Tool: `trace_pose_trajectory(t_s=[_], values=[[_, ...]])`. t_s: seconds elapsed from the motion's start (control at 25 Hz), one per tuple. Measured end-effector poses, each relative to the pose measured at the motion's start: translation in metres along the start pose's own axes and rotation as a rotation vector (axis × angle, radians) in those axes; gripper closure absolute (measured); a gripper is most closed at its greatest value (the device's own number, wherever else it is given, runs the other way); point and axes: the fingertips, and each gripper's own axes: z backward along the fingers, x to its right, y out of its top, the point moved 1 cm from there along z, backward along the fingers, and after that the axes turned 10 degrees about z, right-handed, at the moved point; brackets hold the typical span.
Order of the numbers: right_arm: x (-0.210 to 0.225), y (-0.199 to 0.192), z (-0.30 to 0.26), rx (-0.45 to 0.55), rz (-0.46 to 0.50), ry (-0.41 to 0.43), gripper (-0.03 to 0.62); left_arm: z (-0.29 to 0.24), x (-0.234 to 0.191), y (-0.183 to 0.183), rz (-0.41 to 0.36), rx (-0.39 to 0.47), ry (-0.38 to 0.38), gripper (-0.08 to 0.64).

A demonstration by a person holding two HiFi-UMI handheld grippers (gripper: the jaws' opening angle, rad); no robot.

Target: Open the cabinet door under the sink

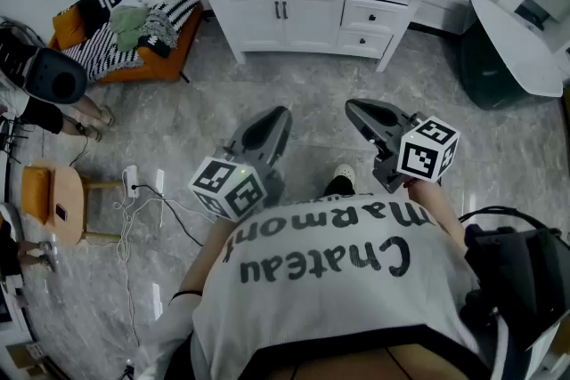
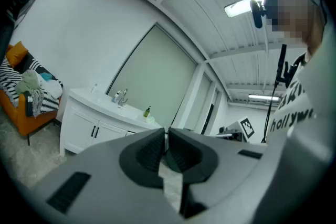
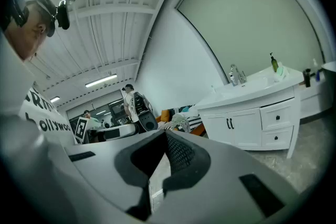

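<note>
The white sink cabinet (image 1: 307,13) stands against the far wall, a few steps ahead of me. Its two doors (image 1: 283,20) are closed, with dark handles (image 1: 281,10) side by side at the middle. Both grey grippers are held in front of my chest, well short of it. My left gripper (image 1: 276,117) is shut with nothing in it, and my right gripper (image 1: 356,109) is shut and empty too. The left gripper view shows the cabinet doors (image 2: 90,131) beyond the closed left gripper (image 2: 166,136). The right gripper view shows the doors (image 3: 231,127) to the right of the right gripper (image 3: 166,136).
An orange couch (image 1: 134,27) piled with clothes stands left of the cabinet. A wooden stool (image 1: 58,200) and loose cables (image 1: 142,196) lie on the floor at the left. Drawers (image 1: 374,24) fill the cabinet's right side. A dark bin with a white lid (image 1: 508,58) sits at the right.
</note>
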Motion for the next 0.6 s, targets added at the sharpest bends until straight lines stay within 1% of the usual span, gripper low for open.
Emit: trace_pose_trajectory(t_s=[0.2, 0.44, 0.52, 0.6], values=[[-0.001, -0.007, 0.0, -0.013, 0.009, 0.0, 0.586, 0.002, -0.001, 0.0, -0.007, 0.005, 0.006, 0.534], [-0.005, -0.01, -0.001, -0.009, -0.004, -0.001, 0.586, 0.011, -0.003, -0.001, -0.007, 0.009, 0.015, 0.533], [-0.013, -0.009, -0.002, 0.002, 0.0, 0.013, 0.586, 0.018, -0.002, 0.001, -0.007, 0.023, 0.009, 0.533], [-0.02, -0.006, -0.004, 0.026, -0.008, 0.029, 0.586, 0.025, -0.001, 0.007, -0.009, 0.055, -0.006, 0.538]])
